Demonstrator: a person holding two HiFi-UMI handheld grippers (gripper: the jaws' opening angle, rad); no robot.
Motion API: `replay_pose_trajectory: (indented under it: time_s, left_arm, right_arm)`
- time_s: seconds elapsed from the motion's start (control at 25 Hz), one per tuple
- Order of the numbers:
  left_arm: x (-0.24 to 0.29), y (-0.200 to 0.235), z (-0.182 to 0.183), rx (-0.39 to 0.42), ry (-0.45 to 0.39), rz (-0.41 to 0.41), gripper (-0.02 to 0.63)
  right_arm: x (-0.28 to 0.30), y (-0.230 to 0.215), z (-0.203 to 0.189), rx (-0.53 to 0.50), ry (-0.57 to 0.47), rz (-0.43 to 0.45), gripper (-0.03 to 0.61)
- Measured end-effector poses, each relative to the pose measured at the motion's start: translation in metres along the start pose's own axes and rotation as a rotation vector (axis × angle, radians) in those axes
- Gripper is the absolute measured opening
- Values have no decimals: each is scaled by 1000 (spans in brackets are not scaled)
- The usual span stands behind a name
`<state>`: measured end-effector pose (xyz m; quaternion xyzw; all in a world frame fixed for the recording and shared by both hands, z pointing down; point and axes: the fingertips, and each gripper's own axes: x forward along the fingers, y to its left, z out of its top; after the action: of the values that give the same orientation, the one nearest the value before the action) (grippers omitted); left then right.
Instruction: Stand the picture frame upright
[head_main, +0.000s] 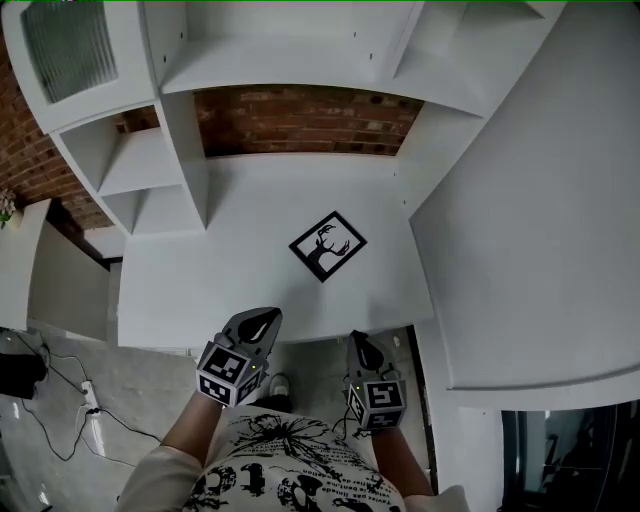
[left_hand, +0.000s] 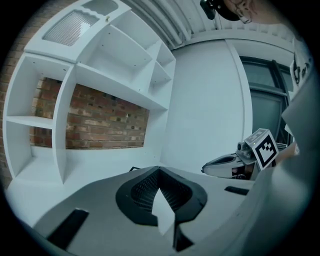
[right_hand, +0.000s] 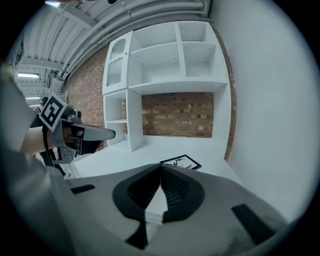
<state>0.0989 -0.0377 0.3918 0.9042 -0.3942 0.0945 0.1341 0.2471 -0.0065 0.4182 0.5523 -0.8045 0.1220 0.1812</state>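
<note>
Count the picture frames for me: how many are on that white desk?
1. The picture frame lies flat on the desk, toward its right side. Parts of the shelves are out of sight, so another could be hidden there.

- The left hand-held gripper (head_main: 264, 320) is sitting at the lower middle of the head view, tips pointing toward the upper right, jaws pressing together on nothing.
- The right hand-held gripper (head_main: 358, 346) is hanging just to its right, slightly lower, jaws likewise meeting and empty.
- The left forearm (head_main: 188, 432) and right forearm (head_main: 402, 462) are reaching up from the bottom edge.
</note>
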Motion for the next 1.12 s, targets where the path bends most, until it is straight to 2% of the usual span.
replay_pose_trajectory:
  time_s: [0.32,0.56,1.0,1.04,1.12]
  left_arm:
    - [39,66,3,-34,11,53,6]
    - [46,92,-11,-86,66,108,6]
    - [63,121,-36,-184,80,256,6]
    - [63,121,-41,-193,93,267,6]
    - [64,122,-51,-209,112,286,6]
  right_arm:
    - [86,-16,18,-18,41,30,8]
    - [137,-13,11,-64,114,116,8]
    - [226,-13,-22,-170,279,304,8]
    - [232,-11,-26,-182,304,330,15]
    - [247,-9,-33,-211,350,372,76]
